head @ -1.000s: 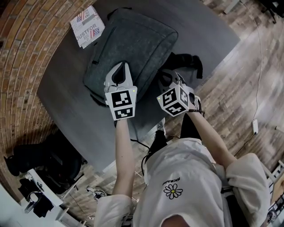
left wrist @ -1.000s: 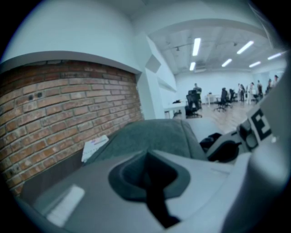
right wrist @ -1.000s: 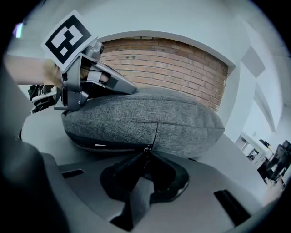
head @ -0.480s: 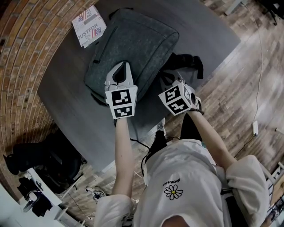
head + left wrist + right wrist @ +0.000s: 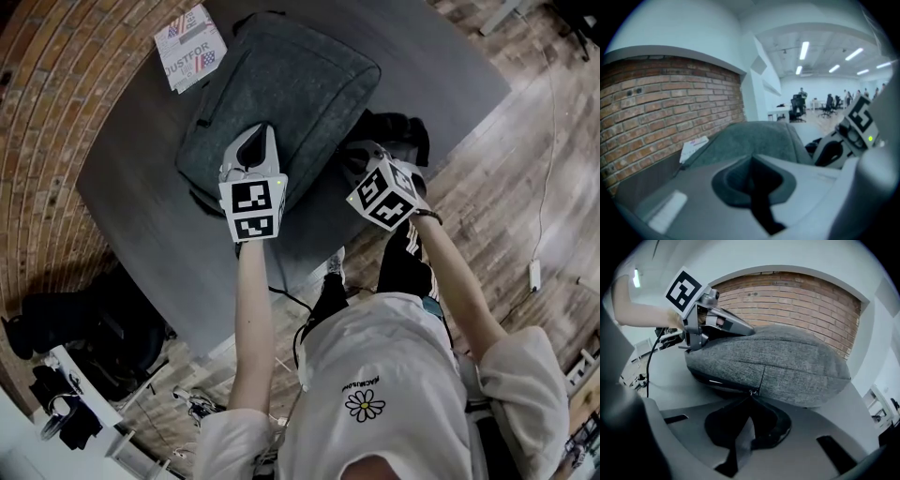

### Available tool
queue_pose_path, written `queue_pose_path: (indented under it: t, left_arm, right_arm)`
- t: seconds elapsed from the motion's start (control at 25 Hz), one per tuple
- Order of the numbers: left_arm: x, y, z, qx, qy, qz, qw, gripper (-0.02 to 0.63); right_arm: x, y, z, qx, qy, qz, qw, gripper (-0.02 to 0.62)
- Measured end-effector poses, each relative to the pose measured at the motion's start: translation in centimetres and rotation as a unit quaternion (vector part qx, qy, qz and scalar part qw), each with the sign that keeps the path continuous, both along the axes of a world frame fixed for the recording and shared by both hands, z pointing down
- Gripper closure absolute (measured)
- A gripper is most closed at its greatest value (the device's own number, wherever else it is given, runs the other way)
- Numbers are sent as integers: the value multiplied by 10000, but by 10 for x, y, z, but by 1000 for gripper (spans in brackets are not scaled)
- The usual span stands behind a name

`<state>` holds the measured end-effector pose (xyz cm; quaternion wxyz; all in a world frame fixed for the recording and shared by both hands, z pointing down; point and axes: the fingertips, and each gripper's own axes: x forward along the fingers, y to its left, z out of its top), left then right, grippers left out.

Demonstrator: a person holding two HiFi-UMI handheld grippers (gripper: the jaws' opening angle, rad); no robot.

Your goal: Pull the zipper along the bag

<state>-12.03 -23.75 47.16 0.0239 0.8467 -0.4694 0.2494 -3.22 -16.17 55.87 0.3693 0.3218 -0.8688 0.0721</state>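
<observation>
Office room, brick wall point(image 5: 47, 112) on the left, wooden floor point(image 5: 525, 141) to the right, dark grey desk point(image 5: 141, 216) in the middle. A grey fabric bag point(image 5: 291, 84) lies flat on the desk. There is a printed leaflet point(image 5: 190, 45) just beyond its far-left corner and a black strap point(image 5: 398, 131) by its right side.

The left gripper point(image 5: 752, 164) is closed with nothing between the jaws. In the right gripper view its tips rest on top of the bag near the near-left corner, probably to pin the bag down.

The right gripper point(image 5: 750, 401) is low at the bag's near side edge. Its jaws are together and appear pinched on the zipper pull point(image 5: 751, 392), whose small metal ring shows right at the jaw tips. The zipper track runs along that lower side edge. A dark gap shows left of the pull, so that stretch looks open. The track to the right is tucked under the bulge of the bag and hard to read.

Step in hand: the grasp on the pull looks made, and the pull along the track has not visibly started. Next move, as a judgement: draw the right gripper along the edge, keeping it low and in line with the track. The grip is thin and at the very tips, so yanking sideways could slip it off. The left gripper should keep pressing so the bag doesn't slide on the desk.
</observation>
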Motion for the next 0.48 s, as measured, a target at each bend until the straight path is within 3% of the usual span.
queue_pose_path:
  t: [0.12, 0.24, 0.4, 0.48]
  left_arm:
    - [0, 0, 3, -50, 10, 10, 10000, 606]
    - [-1, 0, 5, -92, 32, 16, 10000, 607]
    - [0, -1, 5, -112, 23, 6, 9999, 607]
    - [2, -1, 5, -93, -43, 20, 9999, 607]
  right_arm:
    - [-3, 9, 0, -19, 215, -76, 9997, 591]
    - [-26, 30, 5, -122, 317, -495, 9982, 591]
    - [-91, 81, 14, -264, 351, -1387, 9894, 589]
    - [-126, 99, 18, -321, 289, -1528, 9873, 588]
